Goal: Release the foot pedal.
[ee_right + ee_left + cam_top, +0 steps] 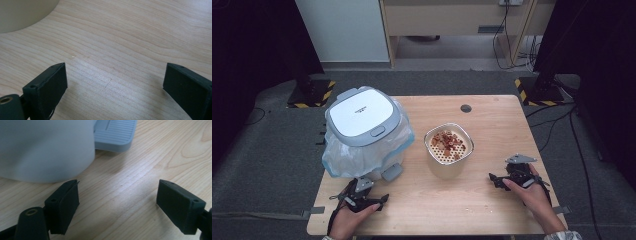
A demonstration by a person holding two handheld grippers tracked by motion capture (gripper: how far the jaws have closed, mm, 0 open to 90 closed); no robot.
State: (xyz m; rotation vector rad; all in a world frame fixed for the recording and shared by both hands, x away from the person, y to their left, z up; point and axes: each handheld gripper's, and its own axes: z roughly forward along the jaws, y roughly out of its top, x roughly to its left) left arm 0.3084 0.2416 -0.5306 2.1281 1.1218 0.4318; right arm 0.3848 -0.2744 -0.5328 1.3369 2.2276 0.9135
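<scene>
Both hands rest on the near edge of the table (492,210), each holding a gripper. By the near left corner, the left gripper (364,196) lies low on the wood, just in front of the bin (362,131). Its jaws stand spread wide in the left gripper view, with bare wood between them. Across the table, the right gripper (512,175) sits near the right edge, well apart from the pot (448,150). Its jaws are also spread wide with nothing between them, as the right gripper view shows.

Standing on the left half of the table, the bin is white with a grey, rounded-square lid (361,118), which is closed. A translucent bag (343,159) lines the bin and spills out below the lid, bunching around the body. At the bin's foot a grey ribbed pedal (115,135) juts out onto the wood, just beyond the left gripper's jaws.

Near the table's middle, beside the bin but not touching it, stands the cream pot with a metal rim. Inside sits a perforated tray bearing a heap of small reddish-brown scraps (446,142); what they are cannot be told.

Toward the far edge, a dark round hole (466,108) marks the tabletop.
</scene>
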